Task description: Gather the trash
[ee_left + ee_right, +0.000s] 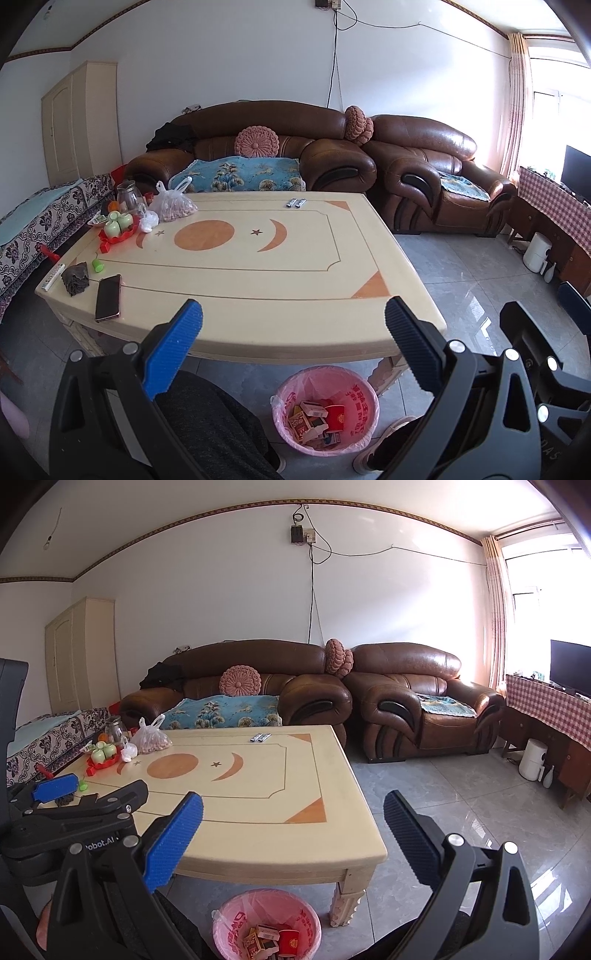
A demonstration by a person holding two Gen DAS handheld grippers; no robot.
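1. The left gripper [293,334] is released, its jaws spread wide and holding nothing, above the near edge of the bench [258,266].
2. The right gripper [293,827] is likewise released and empty, just right of the left gripper, over the bench's near right corner.
3. Below and between the jaws of both grippers, on the floor against the bench, stands the pink-lined trash bin [364,397]; the collected trash [314,421], small cartons and a red cup, lies inside.
4. Ahead and left of the left gripper, a phone [108,297], a dark crumpled rag [75,278] and a green cap [97,265] lie on the bench.
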